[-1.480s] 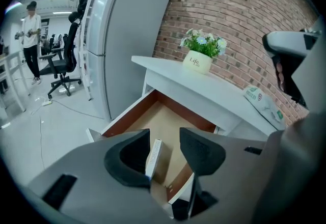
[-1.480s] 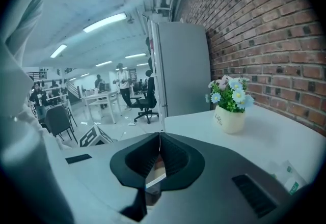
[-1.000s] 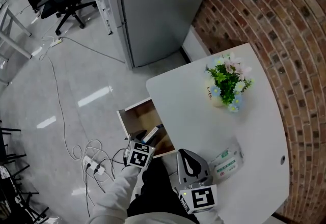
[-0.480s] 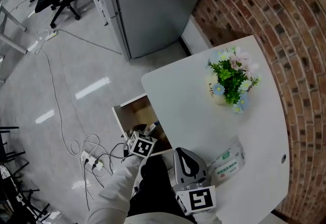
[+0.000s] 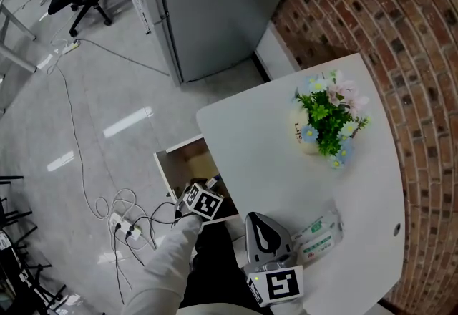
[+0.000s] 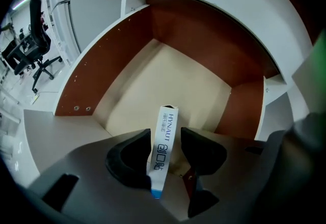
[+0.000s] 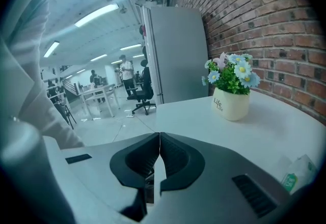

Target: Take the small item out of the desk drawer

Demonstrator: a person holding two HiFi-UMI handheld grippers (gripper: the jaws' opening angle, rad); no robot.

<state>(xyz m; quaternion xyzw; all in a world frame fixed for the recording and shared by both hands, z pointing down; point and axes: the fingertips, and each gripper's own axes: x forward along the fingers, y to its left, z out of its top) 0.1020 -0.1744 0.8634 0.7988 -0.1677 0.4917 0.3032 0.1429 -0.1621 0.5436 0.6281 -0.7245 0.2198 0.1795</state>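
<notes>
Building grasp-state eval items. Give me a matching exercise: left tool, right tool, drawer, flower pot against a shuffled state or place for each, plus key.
Column one:
1. left tool
2. right tool
3. drawer
4. flower pot

Column two:
A. jaws together, nothing between them
B. pulled open
C. stands on the desk, near the brick wall
D. jaws on a slim white box

Pairs: 1-D, 2-A, 3-B, 4-C.
</notes>
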